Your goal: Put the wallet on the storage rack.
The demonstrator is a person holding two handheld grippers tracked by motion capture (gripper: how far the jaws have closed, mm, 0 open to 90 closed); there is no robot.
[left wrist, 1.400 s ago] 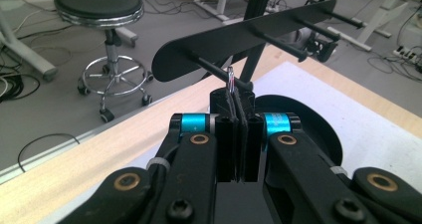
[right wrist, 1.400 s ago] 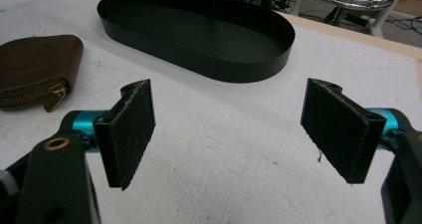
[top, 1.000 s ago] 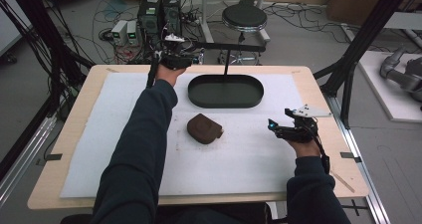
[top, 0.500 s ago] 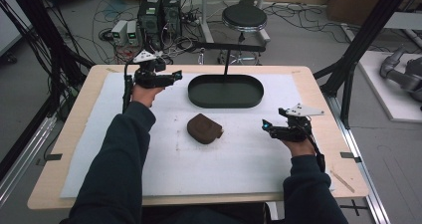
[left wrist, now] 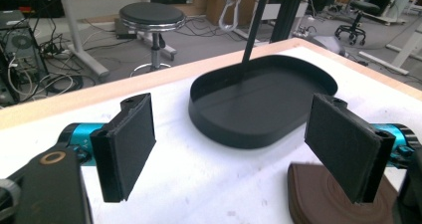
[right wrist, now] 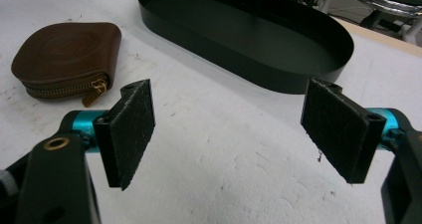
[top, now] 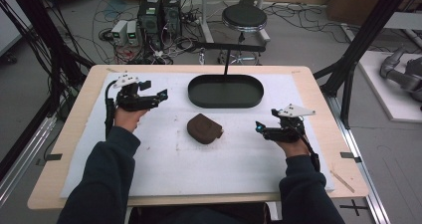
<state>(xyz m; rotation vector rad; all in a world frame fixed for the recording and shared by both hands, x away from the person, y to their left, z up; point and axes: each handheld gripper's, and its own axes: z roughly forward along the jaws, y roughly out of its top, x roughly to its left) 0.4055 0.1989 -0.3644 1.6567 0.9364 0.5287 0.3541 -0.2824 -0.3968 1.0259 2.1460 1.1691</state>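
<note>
White mat, brown pouch, black tray, both tongs gaping.

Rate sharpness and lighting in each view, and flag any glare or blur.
High view: soft and slightly grainy, evenly lit, faint shadows under the brown zipped leather pouch. Left gripper view: the black oval metal tray fairly sharp, the pouch's edge dim beside the near jaw. Right gripper view: crisp on the pouch's brass zipper, bright white mat near washout, no motion blur.
</note>
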